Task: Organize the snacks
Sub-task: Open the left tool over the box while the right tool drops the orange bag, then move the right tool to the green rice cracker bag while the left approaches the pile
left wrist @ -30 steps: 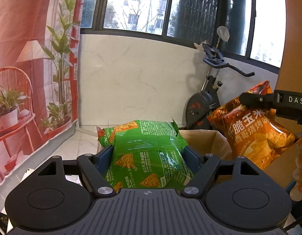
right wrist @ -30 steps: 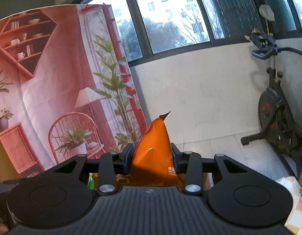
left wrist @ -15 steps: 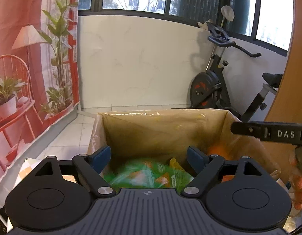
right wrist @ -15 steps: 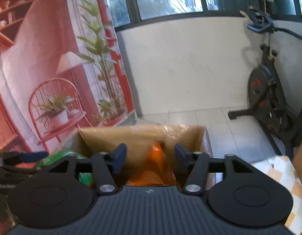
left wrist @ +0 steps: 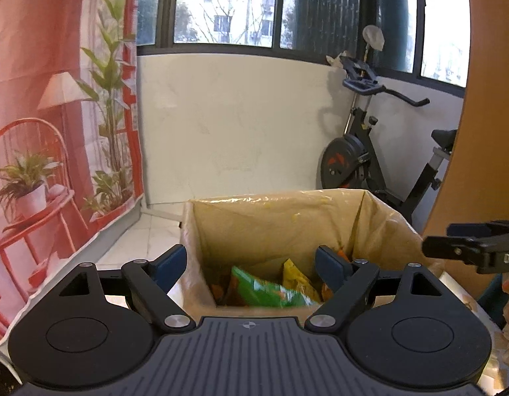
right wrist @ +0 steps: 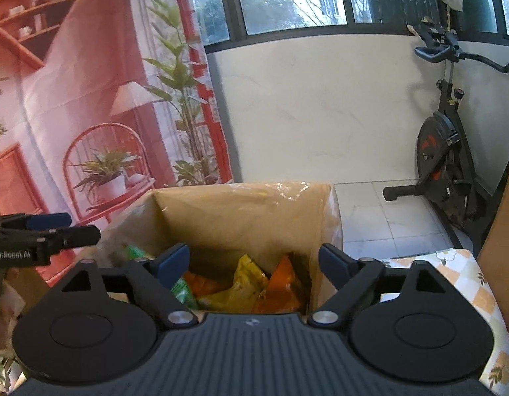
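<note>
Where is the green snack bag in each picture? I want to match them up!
Left wrist view: the green snack bag lies low in the middle, down inside the cardboard box, between the gripper's open fingers.
Right wrist view: the green snack bag peeks out lower left of centre, in the box, partly hidden behind the gripper's left finger.
Shared landmark: the yellow bag just right of it.

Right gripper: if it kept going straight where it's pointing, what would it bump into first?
Probably the snack bags in the cardboard box: the right gripper, jaws opening and empty, aims down at the orange bag and yellow bag. Depth is unclear.
</note>
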Motion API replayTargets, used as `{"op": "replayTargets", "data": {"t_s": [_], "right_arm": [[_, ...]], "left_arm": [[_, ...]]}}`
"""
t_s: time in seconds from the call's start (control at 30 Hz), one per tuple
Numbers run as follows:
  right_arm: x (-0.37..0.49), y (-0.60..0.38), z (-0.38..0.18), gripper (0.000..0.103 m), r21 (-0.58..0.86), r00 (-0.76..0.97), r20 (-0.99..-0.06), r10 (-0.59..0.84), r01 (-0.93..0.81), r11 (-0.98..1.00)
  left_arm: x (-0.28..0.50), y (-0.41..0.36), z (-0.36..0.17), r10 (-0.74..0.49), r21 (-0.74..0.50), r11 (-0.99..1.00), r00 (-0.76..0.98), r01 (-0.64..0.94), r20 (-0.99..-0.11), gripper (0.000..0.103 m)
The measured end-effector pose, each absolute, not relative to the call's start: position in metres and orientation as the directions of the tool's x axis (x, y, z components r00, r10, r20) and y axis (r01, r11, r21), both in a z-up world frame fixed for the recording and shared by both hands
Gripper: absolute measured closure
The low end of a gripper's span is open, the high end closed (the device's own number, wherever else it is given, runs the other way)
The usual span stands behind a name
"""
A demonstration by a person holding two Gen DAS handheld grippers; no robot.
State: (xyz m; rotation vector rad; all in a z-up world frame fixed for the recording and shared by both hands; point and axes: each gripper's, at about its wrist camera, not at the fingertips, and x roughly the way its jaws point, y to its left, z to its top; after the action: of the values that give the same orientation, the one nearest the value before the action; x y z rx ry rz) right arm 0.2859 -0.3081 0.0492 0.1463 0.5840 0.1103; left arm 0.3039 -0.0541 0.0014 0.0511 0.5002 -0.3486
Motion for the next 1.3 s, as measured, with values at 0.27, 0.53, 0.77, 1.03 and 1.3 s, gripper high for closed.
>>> {"op": "replayTargets", "data": {"t_s": [0.27, 0.53, 0.77, 1.03, 1.3], "right_arm": [[0.21, -0.301, 0.044, 0.006, 0.149, 0.843, -0.522, 0.131, -0.061, 0.987], [0.146, -0.311, 0.011, 0.007, 0.17, 0.83, -0.547, 0.105, -0.013, 0.985], [0.102, -0.311, -0.029, 0.009, 0.071, 0.776, -0.631, 0.031, 0.019, 0.997], [0.065, -0.314, -0.07, 0.01, 0.047, 0.697, -0.715, 0.046, -0.018, 0.999], [0.071, -0.325, -0.102, 0.01, 0.124, 0.65, -0.752, 0.11, -0.025, 0.992]], "left_arm": [[0.252, -0.036, -0.013, -0.317, -0.099, 0.946, 0.819, 0.309, -0.478, 0.016], [0.205, -0.044, -0.055, -0.393, -0.156, 0.918, 0.786, 0.364, -0.478, 0.016], [0.186, -0.078, -0.095, -0.462, -0.164, 0.878, 0.703, 0.45, -0.541, 0.016], [0.176, -0.112, -0.12, -0.534, -0.171, 0.823, 0.633, 0.542, -0.561, 0.017], [0.174, -0.128, -0.145, -0.551, -0.203, 0.803, 0.568, 0.56, -0.612, 0.017]]}}
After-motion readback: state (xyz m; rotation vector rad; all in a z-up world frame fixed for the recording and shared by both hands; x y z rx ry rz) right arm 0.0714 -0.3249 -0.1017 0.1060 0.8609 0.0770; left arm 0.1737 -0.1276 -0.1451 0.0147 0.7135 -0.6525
